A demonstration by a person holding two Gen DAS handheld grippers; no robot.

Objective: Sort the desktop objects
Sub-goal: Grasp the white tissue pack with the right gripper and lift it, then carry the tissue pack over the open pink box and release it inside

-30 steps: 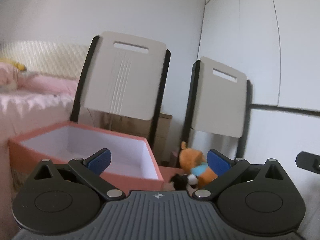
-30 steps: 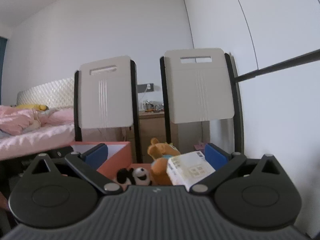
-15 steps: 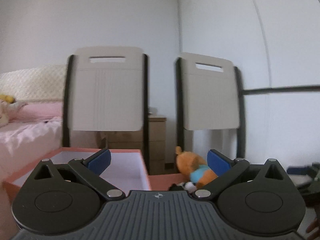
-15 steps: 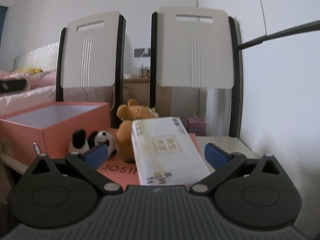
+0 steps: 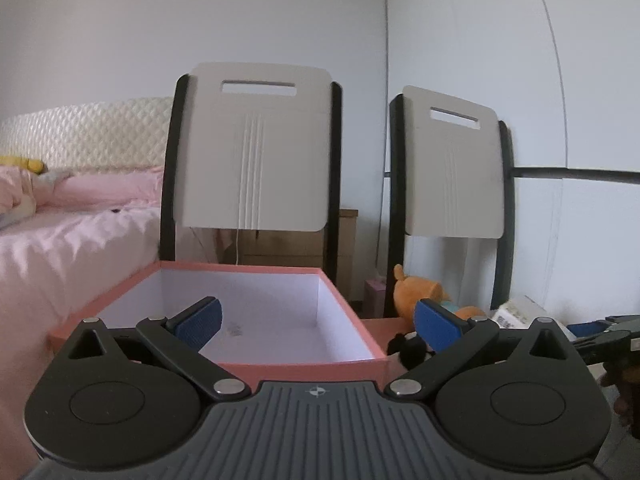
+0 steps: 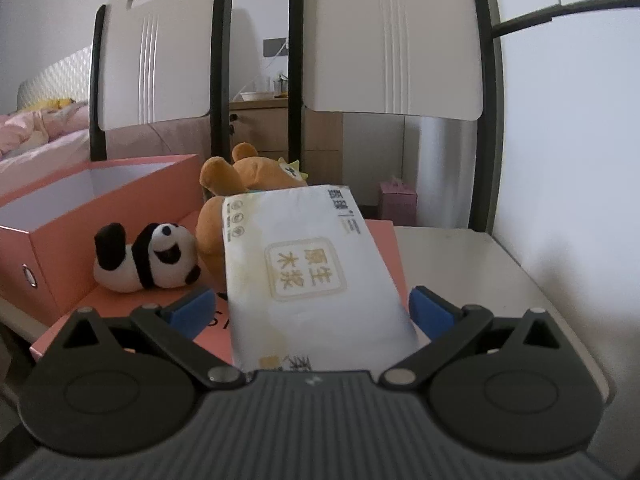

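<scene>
My right gripper (image 6: 312, 308) has its jaws spread wide, one blue pad each side of a white soft plastic tissue pack with gold-framed Chinese print (image 6: 308, 268). The pads aren't pinching it: there's a gap on the left side, and I can't tell about contact on the right. The pack lies lengthwise between the fingers on a flat salmon-pink cardboard lid (image 6: 384, 236), its far end against an orange plush bear (image 6: 236, 188). A small black-and-white plush panda (image 6: 148, 258) lies on the same lid, just left of the pack, beside the wall of an open salmon-pink cardboard box with white lining (image 6: 80, 216).

My left gripper (image 5: 316, 320) hangs over that box's near edge, jaws open, holding nothing. What shows of the box interior looks bare in the left view; the near part is hidden behind my own body.

Judgement: the right side reads as lined up on the tissue pack, either about to close or just let go; one moment won't settle it. If it's a grab, keep the pack centred and squeeze across the short width. It's soft wrap, so it'll dent and can slip. Lift clear of the bear and panda so they don't drag. Keep the left jaws off the box opening.
</scene>
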